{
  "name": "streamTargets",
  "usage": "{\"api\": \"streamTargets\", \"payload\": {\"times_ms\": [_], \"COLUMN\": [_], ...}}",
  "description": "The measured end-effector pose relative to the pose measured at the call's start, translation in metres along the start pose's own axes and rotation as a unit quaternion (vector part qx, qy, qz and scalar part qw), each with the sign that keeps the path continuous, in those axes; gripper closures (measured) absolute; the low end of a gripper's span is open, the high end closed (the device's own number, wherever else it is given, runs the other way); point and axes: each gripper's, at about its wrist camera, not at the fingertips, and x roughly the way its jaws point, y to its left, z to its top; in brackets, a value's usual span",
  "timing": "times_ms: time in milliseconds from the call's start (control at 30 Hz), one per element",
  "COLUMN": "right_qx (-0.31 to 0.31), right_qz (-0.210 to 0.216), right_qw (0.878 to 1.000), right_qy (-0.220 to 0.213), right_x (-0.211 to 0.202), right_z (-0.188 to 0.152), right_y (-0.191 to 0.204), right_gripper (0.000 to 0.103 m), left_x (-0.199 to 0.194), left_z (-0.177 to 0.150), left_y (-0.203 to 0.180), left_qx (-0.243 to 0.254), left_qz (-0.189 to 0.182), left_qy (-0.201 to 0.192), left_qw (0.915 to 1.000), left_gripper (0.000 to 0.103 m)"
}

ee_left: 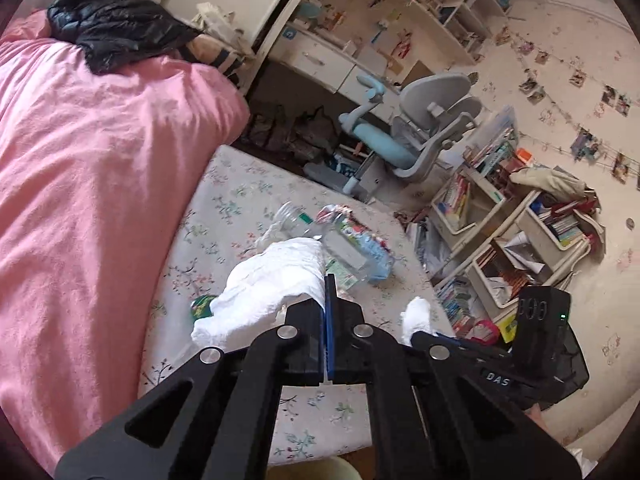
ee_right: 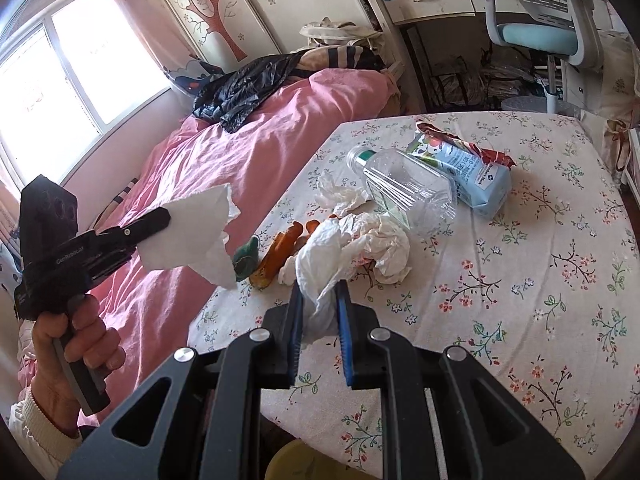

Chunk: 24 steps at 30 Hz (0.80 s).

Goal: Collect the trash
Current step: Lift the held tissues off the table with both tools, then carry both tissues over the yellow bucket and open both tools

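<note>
Both hand-held grippers are full: the left hand-held gripper [ee_left: 326, 292] pinches a tissue [ee_left: 272, 280], and the right hand-held gripper [ee_right: 320, 300] clamps another tissue [ee_right: 320, 256] above the bed [ee_right: 520, 280]. The remaining bottle [ee_right: 404, 188] lies straight ahead of the right one, neck pointing away-left.

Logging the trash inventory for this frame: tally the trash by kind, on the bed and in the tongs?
White tissues: 4, one in the left tongs (held tissue), one in the right tongs (held tissue), two on the sheet (crumpled tissue, small tissue)
Clear plastic bottle: 1
Blue snack bag: 1
Orange peel: 1
Green wrapper: 1
Total: 8
</note>
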Motion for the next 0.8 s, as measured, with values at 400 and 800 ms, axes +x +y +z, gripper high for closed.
{"api": "streamTargets", "payload": {"times_ms": [400, 800], "right_qx": [-0.044, -0.025], "right_qz": [0.045, 0.055], "right_qw": [0.996, 0.998], "right_qy": [-0.058, -0.032], "right_x": [-0.048, -0.073], "right_z": [-0.013, -0.085], "right_y": [0.034, 0.045], "right_gripper": [0.086, 0.086], "left_x": [-0.038, -0.073], "left_z": [-0.049, -0.115], "left_y": [-0.074, -0.111], "left_qx": [0.111, 0.15], "left_qz": [-0.045, -0.03], "left_qy": [0.0, 0.039], "left_qw": [0.9928, 0.9875], "left_gripper": [0.102, 0.102]}}
